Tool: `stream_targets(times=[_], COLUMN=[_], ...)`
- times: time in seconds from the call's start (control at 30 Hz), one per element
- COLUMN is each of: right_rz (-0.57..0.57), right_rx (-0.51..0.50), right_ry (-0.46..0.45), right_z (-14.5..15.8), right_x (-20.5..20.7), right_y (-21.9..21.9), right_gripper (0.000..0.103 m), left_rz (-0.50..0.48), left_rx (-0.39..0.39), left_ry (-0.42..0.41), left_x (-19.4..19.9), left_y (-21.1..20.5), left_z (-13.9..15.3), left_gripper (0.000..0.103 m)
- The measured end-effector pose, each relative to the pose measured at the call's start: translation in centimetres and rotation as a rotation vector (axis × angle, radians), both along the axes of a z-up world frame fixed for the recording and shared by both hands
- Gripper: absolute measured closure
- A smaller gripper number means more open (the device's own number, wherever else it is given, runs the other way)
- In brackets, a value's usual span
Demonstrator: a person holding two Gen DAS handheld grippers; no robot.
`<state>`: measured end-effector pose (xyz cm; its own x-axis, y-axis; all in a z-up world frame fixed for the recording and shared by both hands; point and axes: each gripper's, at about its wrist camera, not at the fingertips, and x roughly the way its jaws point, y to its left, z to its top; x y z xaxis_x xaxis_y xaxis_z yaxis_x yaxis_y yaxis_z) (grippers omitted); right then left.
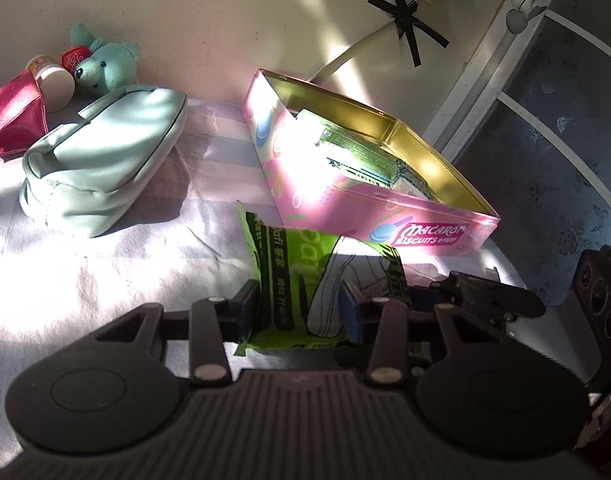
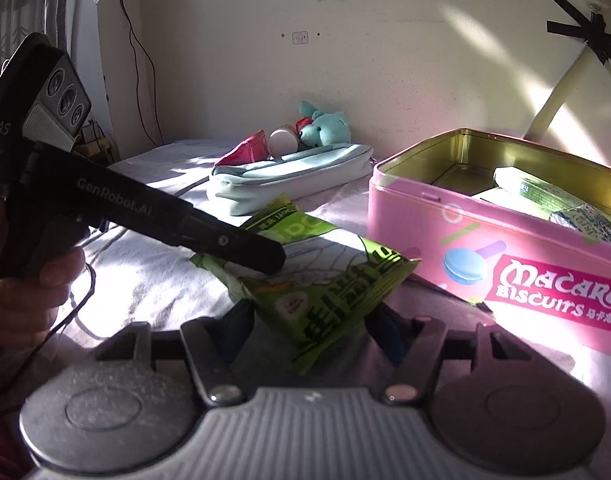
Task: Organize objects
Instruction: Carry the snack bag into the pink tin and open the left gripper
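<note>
You were working over a bed covered with a pale striped sheet [image 1: 117, 264], lit by hard sunlight. The largest thing on it was an open pink biscuit tin [image 1: 345, 200] with a gold inside, sitting to the right near the wall; in the right wrist view the same tin [image 2: 465, 240] filled the right side. Green packets [image 1: 357, 152] already lay inside it. To the left of the tin, well apart, a pale mint zip pouch [image 1: 105, 156] rested on the sheet. Farther back against the wall sat a teal teddy bear [image 1: 105, 64], a white-capped jar [image 1: 55, 80] on its side touching the bear, and a red pouch [image 1: 13, 116] at the far left.

A green snack packet [image 1: 293, 280] lay just near of the tin, between your two tools. Your left gripper [image 1: 301, 312] had its fingers partly open on either side of one end of the packet; whether the pads pressed it could not be told. Your right gripper [image 2: 309, 320] likewise straddled the opposite end of that packet [image 2: 325, 280], fingers partly apart, and its grip could not be judged either.
</note>
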<state>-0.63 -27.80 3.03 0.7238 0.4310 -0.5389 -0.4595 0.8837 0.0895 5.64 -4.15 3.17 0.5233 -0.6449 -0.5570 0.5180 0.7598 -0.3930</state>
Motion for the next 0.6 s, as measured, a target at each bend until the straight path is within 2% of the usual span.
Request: stream_targets(times=[0.2, 0.33, 0.47, 0.6], right_rz=[-0.011, -0.05, -0.101, -0.147], right_rx=[0.03, 0.017, 0.002, 0.014], right_ry=[-0.154, -0.22, -0.247, -0.214], right_z=[3.6, 5.8, 7.2, 7.1], right_x=[-1.3, -0.4, 1.5, 4.0], right_y=[-0.5, -2.1, -3.5, -4.6], right_gripper=[0.04, 0.04, 0.04, 0.04], left_rz=[0.011, -0.012, -0.034, -0.048], left_rx=[-0.015, -0.006, -0.002, 0.017], left_ry=[-0.13, -0.204, -0.233, -0.215], left_x=[-0.7, 0.6, 2.7, 4.7], left_y=[-0.2, -2.9, -5.4, -7.7], left_z=[4.4, 6.8, 7.5, 7.2], left_gripper=[0.059, 0.058, 0.058, 0.058])
